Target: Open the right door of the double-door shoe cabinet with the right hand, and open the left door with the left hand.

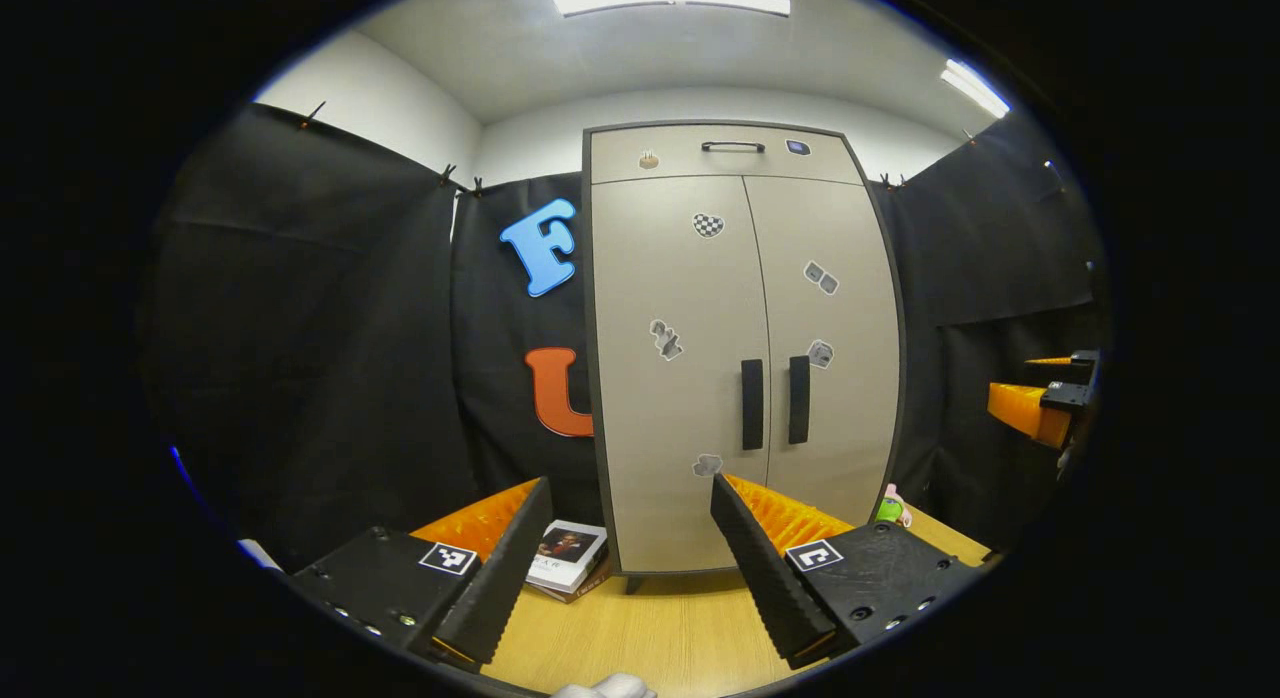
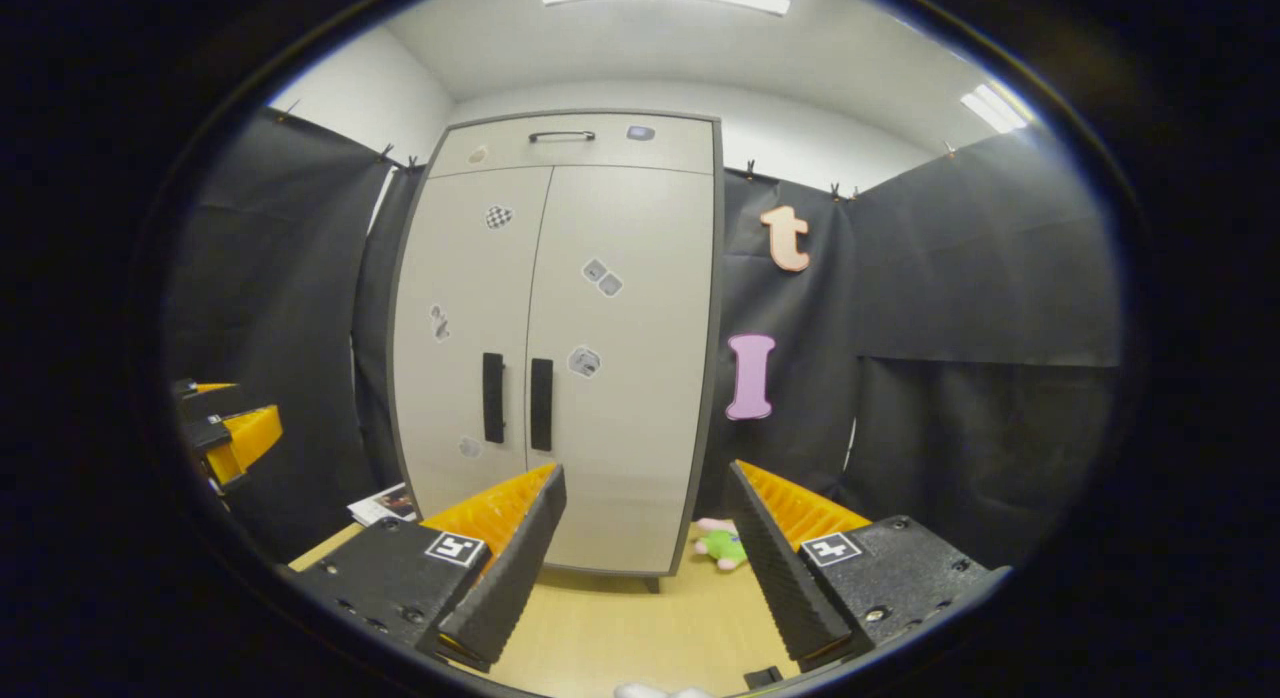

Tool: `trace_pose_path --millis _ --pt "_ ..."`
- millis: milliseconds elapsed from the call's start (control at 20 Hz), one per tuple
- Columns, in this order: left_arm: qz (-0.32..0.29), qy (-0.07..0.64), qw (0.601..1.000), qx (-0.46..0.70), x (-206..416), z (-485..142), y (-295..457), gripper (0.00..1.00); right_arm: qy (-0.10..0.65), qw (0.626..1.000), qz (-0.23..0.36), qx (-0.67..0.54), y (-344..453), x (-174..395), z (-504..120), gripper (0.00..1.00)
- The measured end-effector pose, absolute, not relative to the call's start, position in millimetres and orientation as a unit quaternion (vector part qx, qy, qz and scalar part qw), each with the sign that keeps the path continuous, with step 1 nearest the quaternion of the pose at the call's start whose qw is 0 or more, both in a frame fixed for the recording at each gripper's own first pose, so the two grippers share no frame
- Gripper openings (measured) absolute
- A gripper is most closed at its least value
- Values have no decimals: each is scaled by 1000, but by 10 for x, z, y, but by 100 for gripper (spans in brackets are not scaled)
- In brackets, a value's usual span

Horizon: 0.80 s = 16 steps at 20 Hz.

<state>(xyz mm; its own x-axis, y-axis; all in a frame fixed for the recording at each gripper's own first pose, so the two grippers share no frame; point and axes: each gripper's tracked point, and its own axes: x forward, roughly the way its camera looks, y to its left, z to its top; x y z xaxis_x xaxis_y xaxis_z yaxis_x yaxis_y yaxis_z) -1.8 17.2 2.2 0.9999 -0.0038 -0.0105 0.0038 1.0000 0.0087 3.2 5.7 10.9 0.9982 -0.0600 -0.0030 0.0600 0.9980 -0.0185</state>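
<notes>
A beige double-door shoe cabinet (image 1: pixel 740 308) (image 2: pixel 565 308) stands ahead on the wooden surface, both doors closed. Two dark vertical handles sit side by side at the centre seam: the left door handle (image 1: pixel 752 404) (image 2: pixel 493 397) and the right door handle (image 1: pixel 799 399) (image 2: pixel 541 404). My left gripper (image 1: pixel 632 488) is open, well short of the cabinet, fingers framing its lower left door. My right gripper (image 2: pixel 646 473) is open too, pointing at the cabinet's lower right edge. The right gripper also shows at the right rim of the left gripper view (image 1: pixel 1040 398), the left gripper at the left rim of the right gripper view (image 2: pixel 225 428).
A drawer with a handle (image 1: pixel 732 146) tops the cabinet. A book (image 1: pixel 565 556) lies on the wooden surface (image 1: pixel 650 628) left of the cabinet's foot. A small green and pink toy (image 2: pixel 722 543) lies at its right foot. Black cloth walls close in on both sides.
</notes>
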Motion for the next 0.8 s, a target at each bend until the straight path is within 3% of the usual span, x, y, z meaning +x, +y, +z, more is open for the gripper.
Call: trace_pose_path --millis 300,800 --pt "-2 5 1000 12 -99 -15 197 96 5 1000 -29 -10 308 547 66 100" --pt "43 19 999 17 -175 -19 294 96 22 999 7 22 999 2057 -31 99"
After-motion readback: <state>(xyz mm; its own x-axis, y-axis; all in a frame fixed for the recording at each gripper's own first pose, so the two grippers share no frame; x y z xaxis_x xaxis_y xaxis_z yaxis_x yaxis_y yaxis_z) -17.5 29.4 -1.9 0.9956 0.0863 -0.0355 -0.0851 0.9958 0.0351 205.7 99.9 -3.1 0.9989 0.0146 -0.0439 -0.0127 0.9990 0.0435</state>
